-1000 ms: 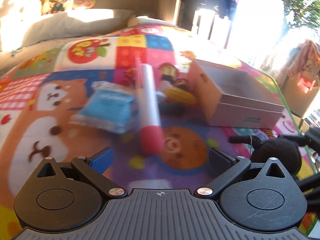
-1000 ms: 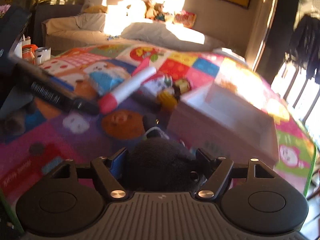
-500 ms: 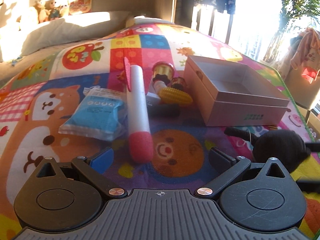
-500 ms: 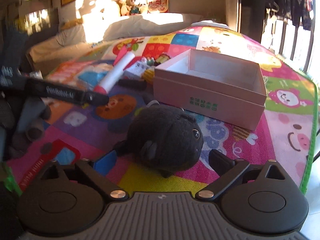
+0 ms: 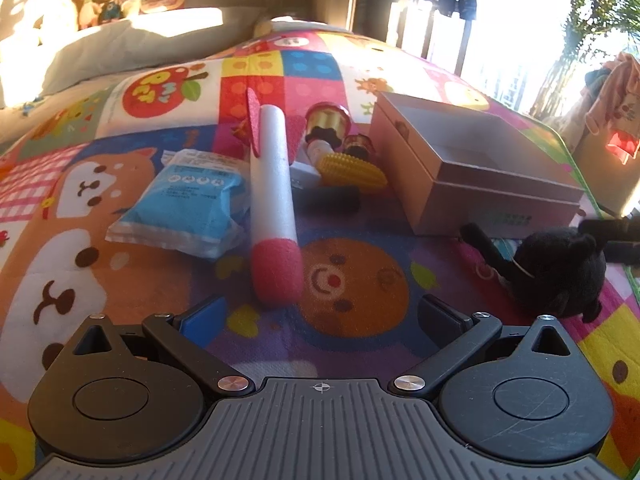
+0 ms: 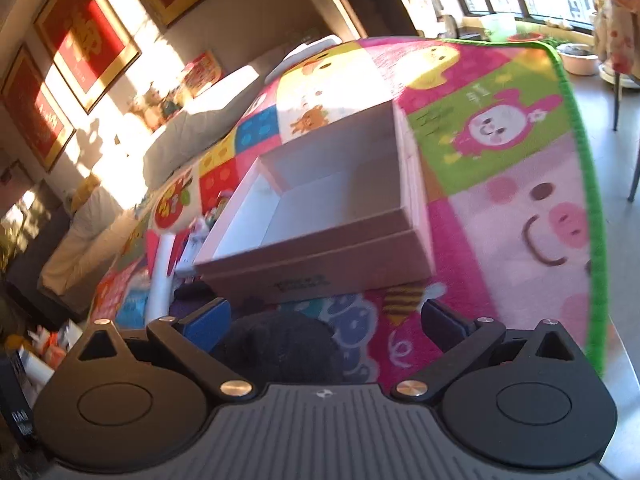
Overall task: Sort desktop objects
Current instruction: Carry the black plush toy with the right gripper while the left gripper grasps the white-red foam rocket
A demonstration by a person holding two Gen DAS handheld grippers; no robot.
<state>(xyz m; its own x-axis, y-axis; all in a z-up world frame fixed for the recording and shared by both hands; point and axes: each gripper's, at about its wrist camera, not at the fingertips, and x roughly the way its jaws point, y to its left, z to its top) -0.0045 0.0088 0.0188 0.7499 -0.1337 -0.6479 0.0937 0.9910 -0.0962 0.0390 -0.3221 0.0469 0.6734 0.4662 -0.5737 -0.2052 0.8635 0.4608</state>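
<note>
On the patterned play mat (image 5: 352, 292), the left gripper (image 5: 322, 312) hovers low with its jaws spread wide and nothing between them, its blue-padded finger and black finger either side of a bear-face print. Directly ahead lies a white foam rocket (image 5: 272, 196) with a red tip, the tip pointing toward this gripper. A blue sealed packet (image 5: 188, 208) lies just beside the rocket on its left, touching or nearly touching it. Beyond the rocket sit a yellow toy corn cob (image 5: 352, 168), a gold-capped item (image 5: 328, 120) and a dark flat object (image 5: 328, 200), clustered close together beside the open cardboard box (image 5: 472, 184). The box interior (image 6: 332, 196) shows no contents from the right wrist view. A black plush toy (image 5: 556, 272) rests on the mat just in front of the box's near corner, apart from the left gripper. From the right wrist view, the right gripper (image 6: 324, 320) is held tilted, jaws spread, and the plush (image 6: 280, 344) appears low between its fingers, nearer the blue-padded one; contact cannot be confirmed. Pillows (image 5: 132, 48) and small stuffed figures (image 5: 96, 4) occupy the background.
</note>
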